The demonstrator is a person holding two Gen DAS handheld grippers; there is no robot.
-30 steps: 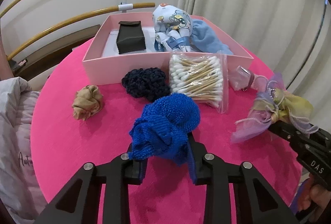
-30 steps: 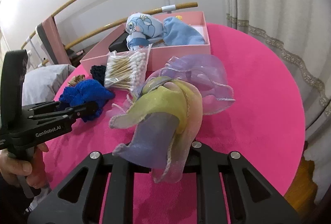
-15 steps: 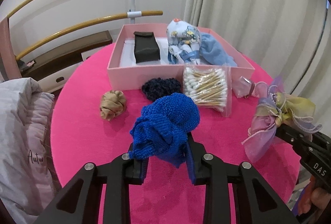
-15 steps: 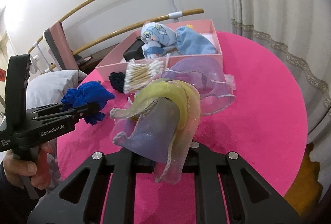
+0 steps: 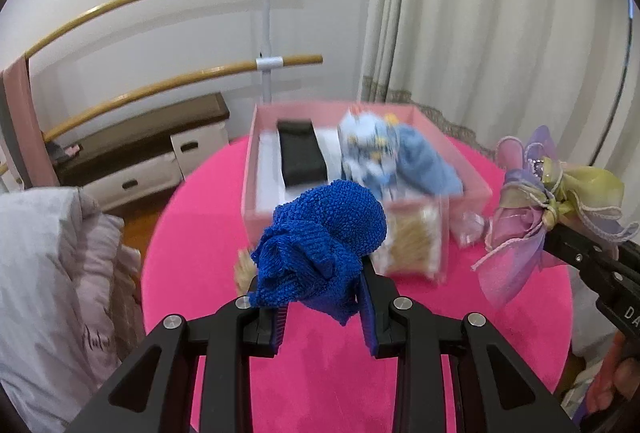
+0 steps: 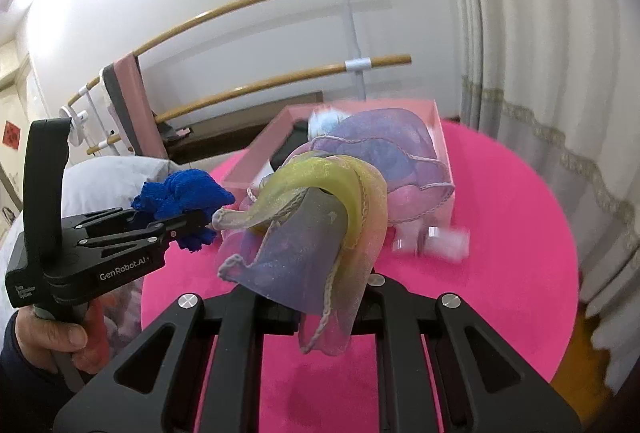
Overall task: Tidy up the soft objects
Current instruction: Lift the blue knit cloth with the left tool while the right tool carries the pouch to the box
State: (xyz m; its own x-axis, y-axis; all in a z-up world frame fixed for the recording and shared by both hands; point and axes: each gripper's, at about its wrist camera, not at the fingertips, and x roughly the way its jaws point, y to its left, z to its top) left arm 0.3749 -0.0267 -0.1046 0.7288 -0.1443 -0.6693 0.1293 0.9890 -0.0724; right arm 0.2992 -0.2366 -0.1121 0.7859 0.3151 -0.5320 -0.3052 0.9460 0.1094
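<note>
Soft things are partly put away: a blue knit cloth [image 5: 324, 233] is up in the air above the pink bench [image 5: 320, 373], pinched by the left gripper [image 5: 320, 317], whose two fingers press it from both sides. A thin purple and yellow bow [image 6: 320, 217] is also off the bench, pinched by the right gripper [image 6: 328, 313]. Both hang on the near side of the pink box [image 5: 452, 149], which sits toward the far edge of the bench. Inside the box already lie a black pouch [image 5: 300, 157], a cartoon print cloth [image 5: 368, 145] and a light blue cloth [image 5: 424, 169], so that part looks done. Left to do, I think: the blue knit cloth and the bow must go into the box. A tan scrunchie [image 5: 245, 271] peeks out on the bench under the blue knit cloth, and it is not in the box yet. A bag of cotton swabs [image 5: 416, 241] rests against the near wall of the box, and a small clear packet [image 6: 440, 239] lies beside it near the box's right corner. These are blurry. So the job looks to be about half done.
</note>
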